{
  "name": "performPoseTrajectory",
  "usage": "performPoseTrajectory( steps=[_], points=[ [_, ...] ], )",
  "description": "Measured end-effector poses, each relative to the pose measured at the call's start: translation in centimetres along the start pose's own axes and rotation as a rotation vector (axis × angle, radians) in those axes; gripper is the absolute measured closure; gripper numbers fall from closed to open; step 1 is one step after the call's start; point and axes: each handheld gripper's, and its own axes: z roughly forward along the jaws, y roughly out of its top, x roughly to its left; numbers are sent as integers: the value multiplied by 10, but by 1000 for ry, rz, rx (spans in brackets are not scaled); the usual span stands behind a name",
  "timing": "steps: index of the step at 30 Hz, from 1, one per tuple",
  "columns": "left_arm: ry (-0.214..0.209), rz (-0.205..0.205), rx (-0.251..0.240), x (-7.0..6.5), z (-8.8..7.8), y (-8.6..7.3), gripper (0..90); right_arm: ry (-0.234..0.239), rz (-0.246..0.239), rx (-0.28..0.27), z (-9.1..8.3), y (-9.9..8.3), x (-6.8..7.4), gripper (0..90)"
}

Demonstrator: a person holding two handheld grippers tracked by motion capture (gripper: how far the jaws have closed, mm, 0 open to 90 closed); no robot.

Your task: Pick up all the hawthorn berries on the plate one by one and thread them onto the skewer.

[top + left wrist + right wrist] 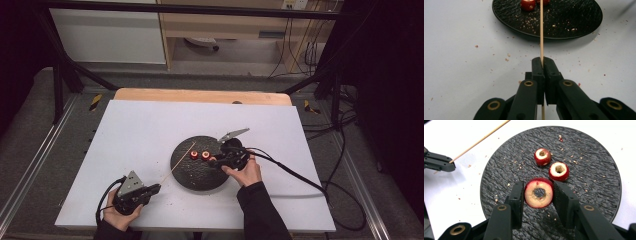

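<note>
A black round plate (199, 175) lies mid-table with two cored red fruit pieces (194, 155) (205, 155) on it. My right gripper (215, 160) rests over the plate's right side. In the right gripper view my right gripper (539, 184) is shut on a third, larger cored red fruit piece (539, 193), cut face toward the camera. The two loose pieces (542, 156) (559, 171) lie just beyond it. My left gripper (152, 189) is shut on a thin wooden skewer (177, 163), which points up-right over the plate's left edge. The skewer (541, 32) runs straight out from the shut left gripper (543, 61).
The plate (586, 165) and the white table cover (140, 130) around it carry scattered crumbs. Cables trail from both grippers, the right one looping off toward the table's right edge (300, 177). A wooden table edge (200, 95) shows at the back.
</note>
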Motion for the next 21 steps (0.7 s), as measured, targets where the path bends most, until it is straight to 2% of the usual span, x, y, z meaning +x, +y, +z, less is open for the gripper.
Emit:
performPoseTrajectory(
  steps=[4,9,14,15,16,18,19,21],
  points=[
    [1,1,-1,0,1,0,876,7,30,-48,-4,-8,-1,622],
    [5,-4,-7,-1,2,0,876,22,97,-126,-6,-20,-4,622],
    [2,-5,-9,-3,3,0,876,33,159,-214,-7,-32,-6,623],
    [2,-3,-7,-3,3,0,876,34,181,-246,-7,-35,-7,623],
    [2,-6,-7,-3,4,0,876,34,181,-246,-7,-35,-7,623],
    [-1,-10,-7,-4,4,0,876,35,199,-278,-8,-39,-7,623],
    [0,-13,-8,-4,4,0,876,47,223,-311,-8,-42,-8,624],
    [1,-15,-13,-6,4,1,876,50,229,-326,-8,-44,-8,624]
  ],
)
